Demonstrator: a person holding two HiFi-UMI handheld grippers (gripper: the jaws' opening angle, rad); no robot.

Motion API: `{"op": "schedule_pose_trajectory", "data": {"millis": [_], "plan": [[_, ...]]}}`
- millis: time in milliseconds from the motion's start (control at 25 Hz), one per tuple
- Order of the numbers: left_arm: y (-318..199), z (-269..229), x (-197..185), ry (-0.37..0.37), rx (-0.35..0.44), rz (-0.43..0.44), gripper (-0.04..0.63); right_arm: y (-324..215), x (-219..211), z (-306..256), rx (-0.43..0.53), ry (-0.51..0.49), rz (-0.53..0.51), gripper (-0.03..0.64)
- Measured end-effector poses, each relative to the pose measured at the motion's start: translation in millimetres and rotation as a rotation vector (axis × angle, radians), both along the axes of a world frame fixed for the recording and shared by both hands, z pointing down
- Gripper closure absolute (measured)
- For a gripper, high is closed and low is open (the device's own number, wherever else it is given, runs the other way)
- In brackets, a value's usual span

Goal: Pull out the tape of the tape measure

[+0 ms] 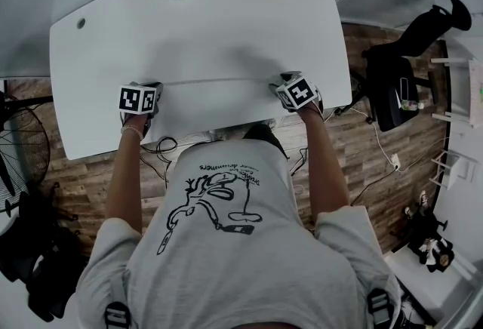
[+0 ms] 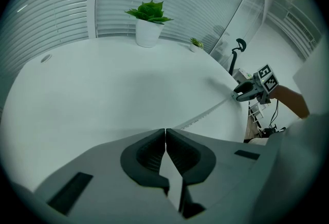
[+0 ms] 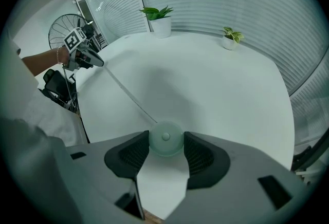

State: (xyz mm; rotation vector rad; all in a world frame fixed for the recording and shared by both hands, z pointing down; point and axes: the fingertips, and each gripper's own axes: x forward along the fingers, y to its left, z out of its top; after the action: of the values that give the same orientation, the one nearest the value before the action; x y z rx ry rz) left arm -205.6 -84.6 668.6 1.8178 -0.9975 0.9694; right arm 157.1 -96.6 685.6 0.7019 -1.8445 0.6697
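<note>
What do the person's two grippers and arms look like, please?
The left gripper and the right gripper both have pale grey bodies and two jaws lined with dark, ribbed pads. Each carries a white cube with black square markers. The person wears a light grey short-sleeved T-shirt with a black drawing on it, and a thin band circles the left wrist.

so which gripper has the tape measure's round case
The right gripper: it clamps the pale round case, while the left gripper pinches only the thin tape.
</note>
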Motion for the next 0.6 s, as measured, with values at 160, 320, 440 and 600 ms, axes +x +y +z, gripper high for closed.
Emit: {"op": "schedule_pose_trajectory", "data": {"millis": [160, 320, 440, 600], "plan": [[-1.8, 1.9, -1.3, -0.009, 0.005, -0.006, 0.571, 0.4, -0.6, 1.4, -0.004, 0.005, -0.009, 0.393], [-3.2, 2.3, -3.5, -0.020, 0.014, -0.008, 0.569, 0.4, -1.1, 1.6, -0.004, 0.007, -0.015, 0.391], [-4.0, 2.9, -5.7, -0.026, 0.019, -0.010, 0.568, 0.6, -0.5, 3.3, -0.008, 0.009, -0.014, 0.391], [-5.3, 3.9, -9.5, -0.037, 0.026, -0.018, 0.518, 1.4, -0.7, 5.6, -0.012, 0.010, -0.012, 0.387]]}}
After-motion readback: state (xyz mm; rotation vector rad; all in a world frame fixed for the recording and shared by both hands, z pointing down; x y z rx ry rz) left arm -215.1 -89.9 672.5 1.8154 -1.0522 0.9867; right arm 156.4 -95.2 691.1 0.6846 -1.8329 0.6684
